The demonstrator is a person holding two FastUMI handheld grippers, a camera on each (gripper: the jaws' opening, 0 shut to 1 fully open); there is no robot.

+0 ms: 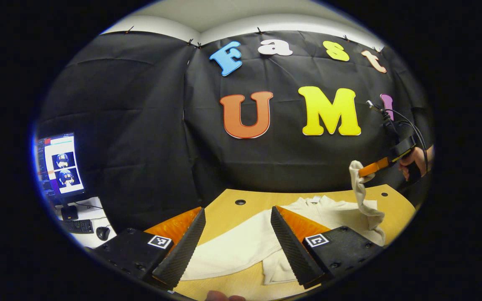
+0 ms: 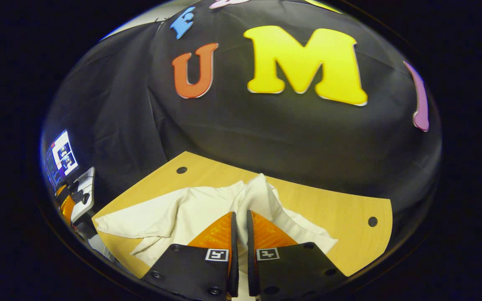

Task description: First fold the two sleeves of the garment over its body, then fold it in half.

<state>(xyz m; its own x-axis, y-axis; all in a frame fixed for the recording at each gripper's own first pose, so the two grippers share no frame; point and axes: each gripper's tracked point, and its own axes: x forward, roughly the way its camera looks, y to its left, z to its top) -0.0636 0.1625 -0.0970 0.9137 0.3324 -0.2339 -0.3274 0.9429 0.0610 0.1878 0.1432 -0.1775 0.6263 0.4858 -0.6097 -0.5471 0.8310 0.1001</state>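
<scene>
Right gripper view: our right hand-held gripper (image 2: pixel 241 234) pinches the garment's (image 2: pixel 174 217) soft, light sleeve (image 2: pixel 257 194) cuff above the bench (image 2: pixel 341 217); left hand-held gripper (image 1: pixel 237 238) gapes.

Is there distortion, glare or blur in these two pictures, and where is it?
Left gripper view: table edge bows, monitor glows brightly, garment sharp. Right gripper view: stronger fisheye bulge in wall and table; sleeve in right gripper sharp.

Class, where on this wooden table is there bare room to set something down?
Bare wood on the wooden table lies between the cream long-sleeved garment and the far right corner hole, and along the back edge. The middle is crowded by cloth; the right gripper lifts one sleeve.
</scene>
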